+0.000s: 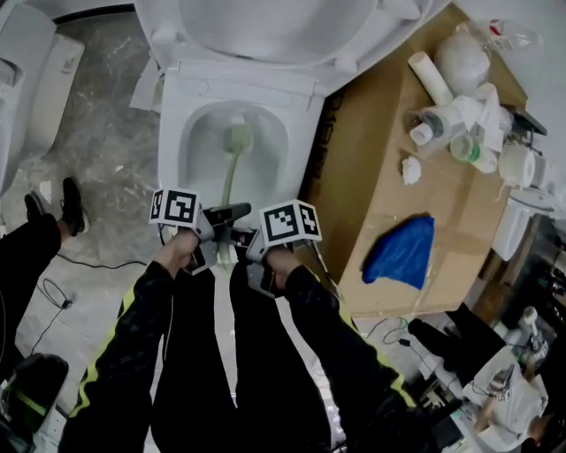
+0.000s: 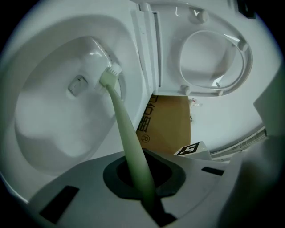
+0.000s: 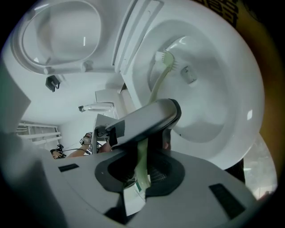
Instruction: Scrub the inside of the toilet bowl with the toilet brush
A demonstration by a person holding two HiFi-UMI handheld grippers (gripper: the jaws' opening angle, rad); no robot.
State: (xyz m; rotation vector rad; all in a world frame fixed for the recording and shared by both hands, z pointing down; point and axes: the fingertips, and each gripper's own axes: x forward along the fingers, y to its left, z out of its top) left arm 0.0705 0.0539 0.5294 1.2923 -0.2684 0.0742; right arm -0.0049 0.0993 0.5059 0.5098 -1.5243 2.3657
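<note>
In the head view, a grey marbled floor [image 1: 106,150] is being shown around a white toilet bowl [image 1: 172,133] whose seat [image 1: 265,26] is being kept raised. Just right of it, a cardboard box [image 1: 371,177] is being used as a stand for a blue cloth [image 1: 402,252] and a cluster of bottles [image 1: 460,124]. The left tool [image 1: 221,217] and right tool [image 1: 239,243] are being held close together over the bowl's front rim, on the toilet brush [image 1: 232,168], whose head is being pressed low inside the bowl.

In the left gripper view, the left tool [image 2: 144,178] is being clamped on the pale green handle of the brush [image 2: 129,142], and the bristles are being set against the bowl's [image 2: 44,111] inner wall.

In the right gripper view, the right tool [image 3: 140,173] is being closed on the handle's end, just behind the left tool [image 3: 142,118].
</note>
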